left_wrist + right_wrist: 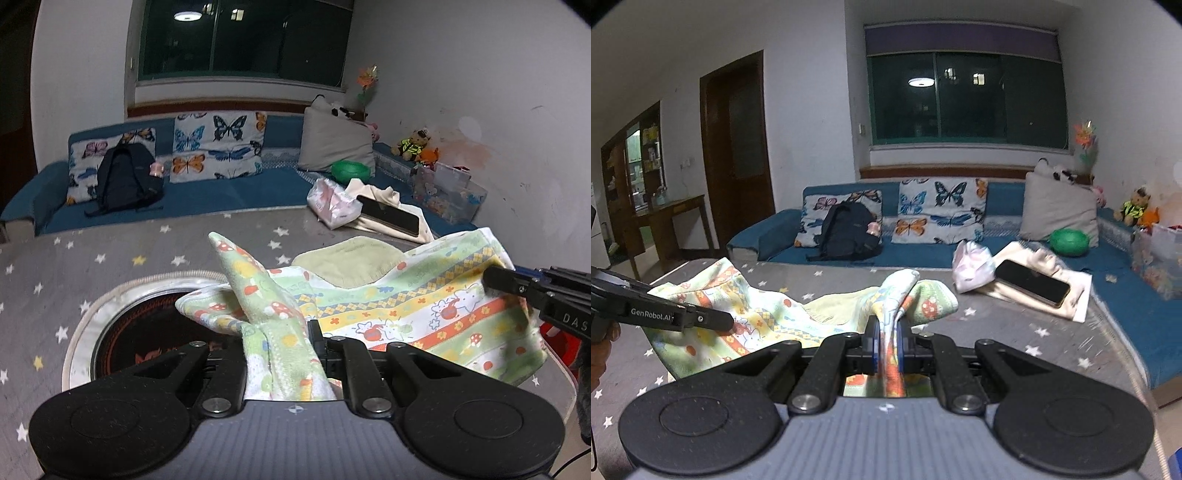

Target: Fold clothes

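Note:
A small patterned garment (424, 306), pale green with orange and yellow bands and mushroom prints, hangs stretched above the grey star-printed table (110, 258). My left gripper (284, 343) is shut on one bunched corner, and the fabric rises in a peak above its jaws. My right gripper (493, 278) comes in from the right edge and is clamped on the opposite corner. In the right wrist view the right gripper (886, 334) pinches a fold of the garment (757, 317) between blue pads. The left gripper (727, 320) reaches in from the left onto it. A plain pale green cloth (347, 264) lies under it.
A round cut-out in the table cover shows a dark disc (147, 332) below the garment's left end. A phone (389, 218) on cream fabric and a tissue pack (330, 203) sit at the far table edge. Behind is a blue sofa (229, 192) with a backpack (125, 177).

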### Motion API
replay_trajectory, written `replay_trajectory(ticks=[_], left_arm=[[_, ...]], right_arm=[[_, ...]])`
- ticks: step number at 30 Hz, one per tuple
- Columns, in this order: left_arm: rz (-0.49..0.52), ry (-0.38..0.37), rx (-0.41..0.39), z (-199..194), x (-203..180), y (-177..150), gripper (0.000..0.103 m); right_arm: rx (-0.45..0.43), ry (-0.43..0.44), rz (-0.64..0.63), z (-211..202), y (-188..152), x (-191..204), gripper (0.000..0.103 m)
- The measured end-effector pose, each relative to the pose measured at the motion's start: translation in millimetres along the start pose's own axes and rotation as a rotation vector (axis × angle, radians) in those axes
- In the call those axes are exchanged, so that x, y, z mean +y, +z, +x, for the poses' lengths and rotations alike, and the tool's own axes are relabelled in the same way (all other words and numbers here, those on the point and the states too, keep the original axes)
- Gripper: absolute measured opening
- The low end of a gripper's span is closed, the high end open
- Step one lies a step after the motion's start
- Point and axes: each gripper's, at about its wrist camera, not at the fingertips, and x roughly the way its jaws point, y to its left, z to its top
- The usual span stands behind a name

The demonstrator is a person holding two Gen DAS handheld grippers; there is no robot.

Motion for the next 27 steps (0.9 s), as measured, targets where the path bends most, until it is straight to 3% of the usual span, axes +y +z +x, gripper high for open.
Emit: replay_trajectory(ticks=[12,27], left_arm=[[0.070,0.024,-0.065,-4.9,-25.5,22.2,0.012],[0.124,0.042,-0.084,13.8,-42.8,36.3,0.012]], right_arm=[[-0.067,-0.032,-0.007,-14.7,19.4,-11.1,0.008],[-0.092,-0.066,-0.004,-13.7,30.1,-26.6,0.008]])
